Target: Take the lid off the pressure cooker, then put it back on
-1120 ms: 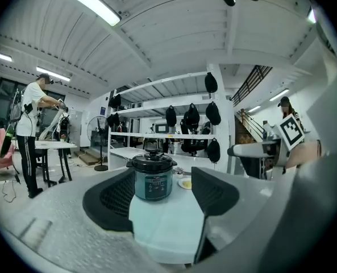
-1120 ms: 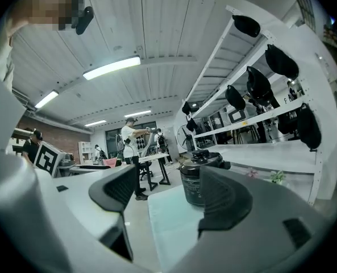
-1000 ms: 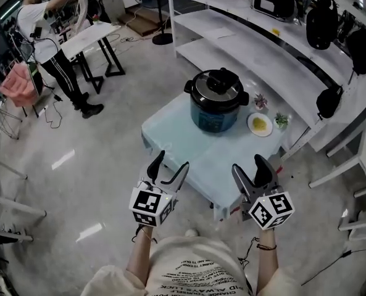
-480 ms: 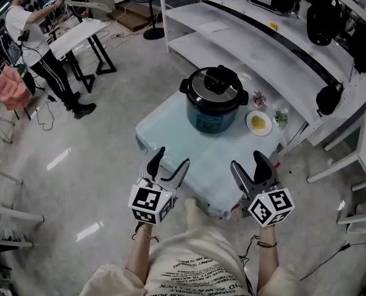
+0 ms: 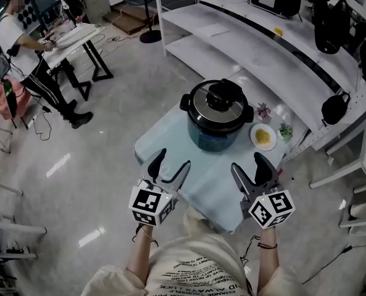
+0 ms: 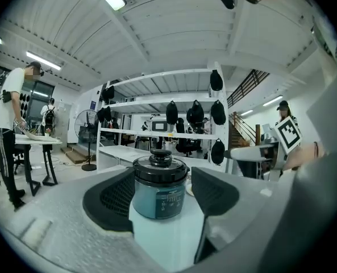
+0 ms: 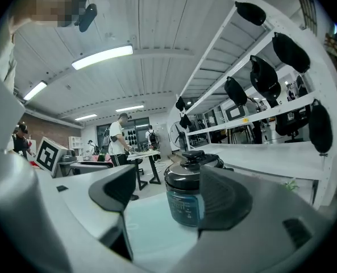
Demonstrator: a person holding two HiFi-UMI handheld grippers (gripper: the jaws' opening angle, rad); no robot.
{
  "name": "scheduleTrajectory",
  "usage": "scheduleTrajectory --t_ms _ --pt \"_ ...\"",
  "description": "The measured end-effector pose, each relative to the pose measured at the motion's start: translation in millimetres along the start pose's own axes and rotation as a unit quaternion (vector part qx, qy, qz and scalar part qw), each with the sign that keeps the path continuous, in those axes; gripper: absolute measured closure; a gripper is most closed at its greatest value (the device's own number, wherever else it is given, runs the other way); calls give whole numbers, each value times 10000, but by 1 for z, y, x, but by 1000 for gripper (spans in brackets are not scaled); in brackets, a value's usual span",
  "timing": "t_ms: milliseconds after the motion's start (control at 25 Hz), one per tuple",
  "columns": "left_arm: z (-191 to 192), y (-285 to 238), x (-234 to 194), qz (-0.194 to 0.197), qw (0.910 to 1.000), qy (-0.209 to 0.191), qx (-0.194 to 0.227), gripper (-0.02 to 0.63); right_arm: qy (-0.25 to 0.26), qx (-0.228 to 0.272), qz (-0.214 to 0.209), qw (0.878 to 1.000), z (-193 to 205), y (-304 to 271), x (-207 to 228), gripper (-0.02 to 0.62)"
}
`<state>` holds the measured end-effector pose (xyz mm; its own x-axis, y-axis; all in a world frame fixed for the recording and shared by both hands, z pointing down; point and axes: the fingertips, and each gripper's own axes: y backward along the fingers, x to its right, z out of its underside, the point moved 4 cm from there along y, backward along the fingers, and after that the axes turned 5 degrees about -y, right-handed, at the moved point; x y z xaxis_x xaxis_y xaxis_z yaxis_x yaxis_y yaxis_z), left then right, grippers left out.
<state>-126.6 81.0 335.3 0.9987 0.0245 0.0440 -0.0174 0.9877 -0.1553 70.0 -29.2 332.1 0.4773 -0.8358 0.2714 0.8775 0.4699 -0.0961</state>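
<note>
A dark blue pressure cooker (image 5: 216, 125) stands on a small pale blue table (image 5: 186, 156), its silver and black lid (image 5: 218, 100) seated on top. It also shows between the jaws in the left gripper view, pressure cooker (image 6: 158, 189), and in the right gripper view, pressure cooker (image 7: 186, 197). My left gripper (image 5: 168, 165) hangs open over the table's near left edge, well short of the cooker. My right gripper (image 5: 252, 168) is open over the near right edge, also apart from it. Nothing is held.
A small plate with yellow food (image 5: 263, 137) and two little plants (image 5: 285, 131) sit right of the cooker. White shelving (image 5: 250, 36) with black bags runs behind the table. A person (image 5: 22, 48) stands at a folding table (image 5: 71, 39) far left.
The view has closed in on the table; the cooker now sits nearer to both grippers. The grippers keep their open pose. The person at far left has shifted.
</note>
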Motion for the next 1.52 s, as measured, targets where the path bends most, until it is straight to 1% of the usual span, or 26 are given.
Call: scheduleTrajectory --t_ms 240,400,640,840,1000,1160,1280,1400,1520 --pt "-8 -48 -30 222 9997 -71 -78 308 17 0 121 9999 -14 -46 22 262" --pt "-13 -77 -42 401 9990 -148 -123 308 1 84 229 9997 -22 -71 38 262" --pt "-16 -109 -52 675 9972 -199 -264 308 -25 16 186 9998 -28 -99 54 262" --pt "-22 -137 -56 1013 9936 -381 -333 308 -3 -15 132 9999 -33 -117 66 262" --pt "-28 -161 -61 1356 9884 -597 -342 308 5 -51 78 10000 -35 -130 73 262" --pt "-40 -185 -63 1810 9786 -937 -291 308 205 -158 -153 9995 -43 -145 77 262" --pt "-46 -203 -63 2201 9674 -1213 -326 308 318 -276 -358 9985 -48 -153 79 262" --pt "-51 -223 -64 2629 9524 -1507 -341 308 455 -466 -492 9967 -50 -162 83 262" --pt "-51 -240 -68 3147 9311 -1799 -398 303 559 -588 -647 9946 -51 -173 84 262"
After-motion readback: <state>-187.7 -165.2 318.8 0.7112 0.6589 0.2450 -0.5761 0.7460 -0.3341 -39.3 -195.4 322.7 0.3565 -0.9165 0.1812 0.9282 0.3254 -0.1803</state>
